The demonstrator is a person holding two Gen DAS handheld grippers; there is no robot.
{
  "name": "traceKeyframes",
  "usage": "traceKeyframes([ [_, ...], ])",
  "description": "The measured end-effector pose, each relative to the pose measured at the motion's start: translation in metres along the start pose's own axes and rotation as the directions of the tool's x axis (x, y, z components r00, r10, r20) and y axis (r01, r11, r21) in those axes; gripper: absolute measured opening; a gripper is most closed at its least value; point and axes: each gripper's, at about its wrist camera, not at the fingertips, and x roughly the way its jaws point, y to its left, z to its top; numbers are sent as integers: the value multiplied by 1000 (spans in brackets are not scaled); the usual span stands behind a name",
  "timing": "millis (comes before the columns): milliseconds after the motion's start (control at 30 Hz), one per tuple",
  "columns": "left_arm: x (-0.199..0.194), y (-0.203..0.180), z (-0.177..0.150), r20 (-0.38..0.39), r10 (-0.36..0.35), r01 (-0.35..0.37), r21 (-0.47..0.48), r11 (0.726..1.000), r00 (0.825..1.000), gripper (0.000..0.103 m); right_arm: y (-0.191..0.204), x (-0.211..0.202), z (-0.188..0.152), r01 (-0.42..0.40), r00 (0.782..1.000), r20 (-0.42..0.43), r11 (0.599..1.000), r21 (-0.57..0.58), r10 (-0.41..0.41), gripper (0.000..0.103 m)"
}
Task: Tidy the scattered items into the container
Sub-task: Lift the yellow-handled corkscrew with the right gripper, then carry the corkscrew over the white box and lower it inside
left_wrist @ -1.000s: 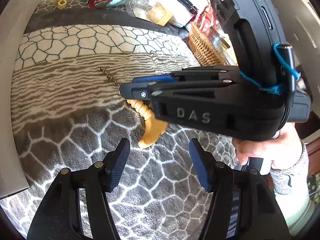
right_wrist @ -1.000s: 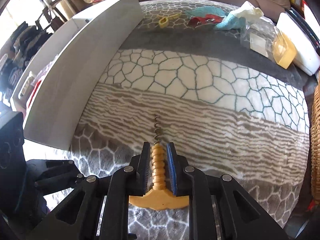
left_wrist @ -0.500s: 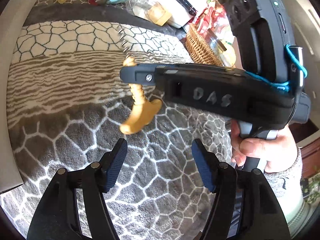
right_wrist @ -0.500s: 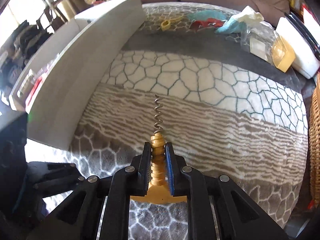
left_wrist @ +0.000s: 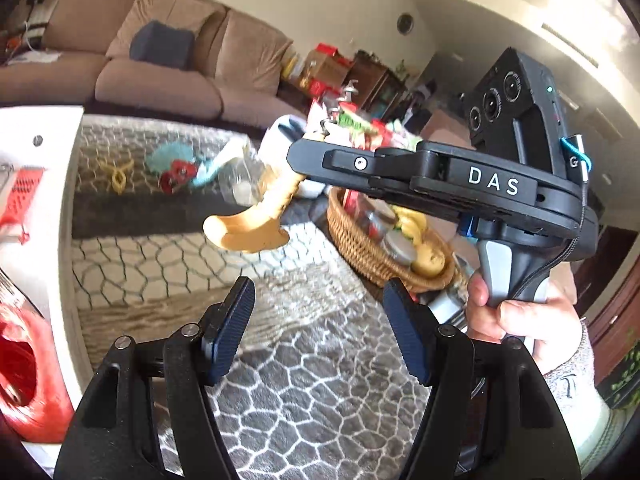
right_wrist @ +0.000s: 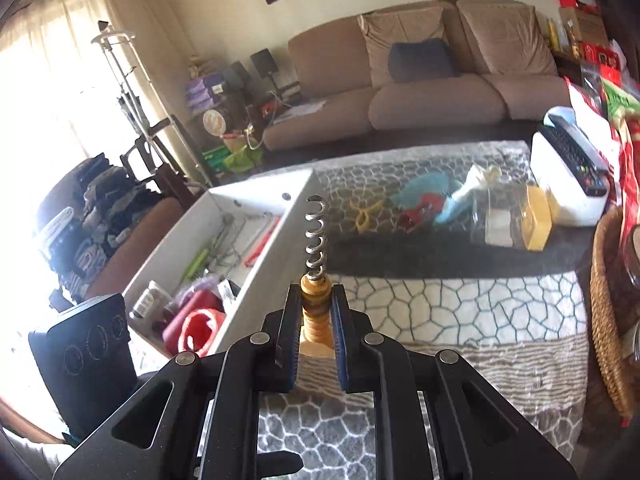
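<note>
While clamping corkscrew [right_wrist: 316, 276], right hand-held gripper [right_wrist: 316, 332] reads "DAS".

Bright daylight blows out the curtained window [right_wrist: 48, 80]; fisheye edges bend, and left-side objects blur.

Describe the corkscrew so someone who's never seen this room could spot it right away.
Find the white container on the patterned blanket; beside it the right gripper is shut on the corkscrew. It alone has a ribbed yellow handle and a bare metal spiral pointing up.
</note>
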Motion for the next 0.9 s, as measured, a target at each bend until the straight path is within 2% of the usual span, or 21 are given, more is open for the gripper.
traceKeyframes([
  [33,-12,3,10,43,-4,4,6,1000,999,65,8,-2,8,-24,1000,4,1000,-1,24,13],
  [67,-27,7,19,84,-8,8,9,1000,996,71,16,0,18,-52,999,0,999,-4,52,13],
  [133,-59,19,36,179,20,-21,5,1000,984,80,37,7,40,-79,997,-16,996,-33,79,13],
  [200,-92,42,46,271,51,-39,-48,998,961,80,61,20,63,-92,995,-33,993,-78,89,13],
  [267,-125,72,52,341,117,-73,-138,988,933,80,83,40,85,-112,993,-52,989,-100,107,13],
  [367,-168,114,53,396,230,-139,-246,959,889,80,111,81,105,-126,989,-87,985,-117,116,13],
  [467,-205,149,49,435,312,-167,-340,925,844,81,129,129,109,-139,984,-131,985,-103,125,13],
  [533,-223,167,45,449,352,-177,-386,905,821,84,136,161,103,-132,979,-167,986,-97,115,13],
  [600,-234,184,42,450,385,-184,-429,885,806,84,139,193,94,-120,972,-214,989,-86,99,13],
  [700,-240,200,40,430,385,-170,-457,873,817,84,139,240,79,-91,952,-298,994,-65,68,13],
  [800,-235,204,40,384,393,-207,-442,873,836,84,138,282,64,-60,924,-380,997,-54,35,13],
  [900,-226,207,40,320,422,-262,-439,860,848,84,132,314,52,-17,896,-444,999,-40,-3,13],
])
